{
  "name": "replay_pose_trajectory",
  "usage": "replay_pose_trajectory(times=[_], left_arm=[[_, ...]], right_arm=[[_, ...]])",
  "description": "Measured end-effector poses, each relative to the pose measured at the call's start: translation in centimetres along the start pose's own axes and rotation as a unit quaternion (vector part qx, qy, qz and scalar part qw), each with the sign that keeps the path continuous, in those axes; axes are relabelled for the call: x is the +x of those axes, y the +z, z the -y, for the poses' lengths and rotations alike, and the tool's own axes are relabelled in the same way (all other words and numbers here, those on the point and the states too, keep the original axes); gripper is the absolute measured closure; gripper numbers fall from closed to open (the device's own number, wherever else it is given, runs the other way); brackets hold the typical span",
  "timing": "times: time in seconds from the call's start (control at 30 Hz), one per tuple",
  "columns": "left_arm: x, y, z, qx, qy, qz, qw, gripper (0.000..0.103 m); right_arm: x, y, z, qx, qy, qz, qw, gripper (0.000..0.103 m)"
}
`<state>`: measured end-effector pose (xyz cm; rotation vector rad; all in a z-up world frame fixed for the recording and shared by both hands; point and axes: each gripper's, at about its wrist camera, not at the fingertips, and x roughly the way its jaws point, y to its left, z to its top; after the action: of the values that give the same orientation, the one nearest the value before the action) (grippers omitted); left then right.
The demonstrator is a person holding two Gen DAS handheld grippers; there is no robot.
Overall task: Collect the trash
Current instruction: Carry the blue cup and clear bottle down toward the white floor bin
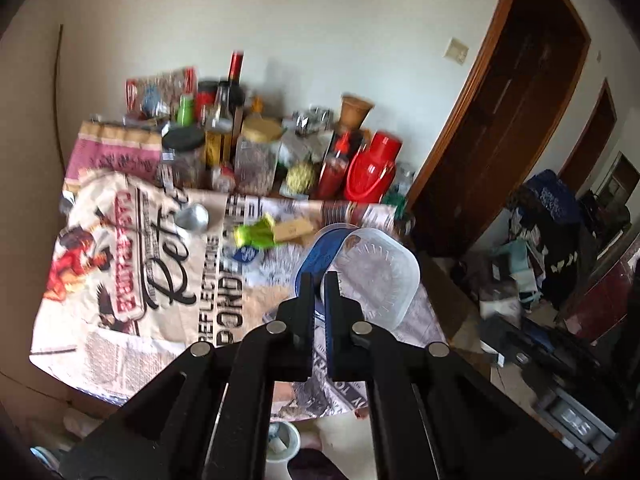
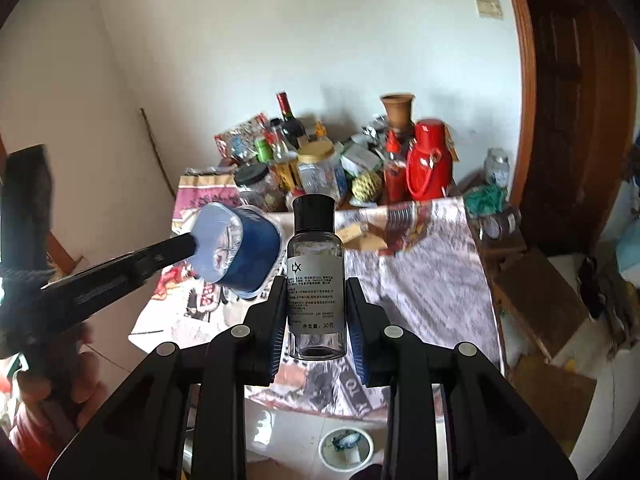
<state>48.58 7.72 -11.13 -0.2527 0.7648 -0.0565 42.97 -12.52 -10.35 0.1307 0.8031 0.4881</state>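
Bench (image 2: 432, 292) under a printed newspaper cloth lies below both tools. Left tool (image 1: 319, 280) is clamped on the rim of a blue plastic tub (image 2: 244, 248); right tool (image 2: 316, 280) grips a small clear bottle (image 2: 316, 280) upright; both held above the cloth.

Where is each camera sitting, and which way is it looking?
Left wrist: sits on the left tongs, looking along them over the table; they pinch a blue tub.
Right wrist: sits on the right tongs, facing the table and wall; they clamp a small clear bottle. The left tongs and a hand show at the left.
Shared: tub, red flask, and white bin on the floor.
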Motion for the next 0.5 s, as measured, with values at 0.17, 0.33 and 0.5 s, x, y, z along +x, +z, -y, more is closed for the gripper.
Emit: replay_pose_trajectory(times=[0.17, 0.33, 0.5], left_arm=[[5.1, -1.5, -1.7, -0.009, 0.013, -0.053, 0.9985, 0.101], [12.4, -4.5, -3.7, -0.039, 0.026, -0.136, 0.9896, 0.101], [17.6, -6.8, -4.4, -0.055, 0.038, -0.199, 0.9778, 0.101]], right_arm=[[2.0, -1.4, 1.0, 0.016, -0.011, -0.029, 0.999, 0.077], [4.2, -1.5, 3.1, 0.028, -0.02, -0.051, 0.998, 0.077], [6.5, -0.7, 5.3, 0.019, -0.026, -0.076, 0.997, 0.077]])
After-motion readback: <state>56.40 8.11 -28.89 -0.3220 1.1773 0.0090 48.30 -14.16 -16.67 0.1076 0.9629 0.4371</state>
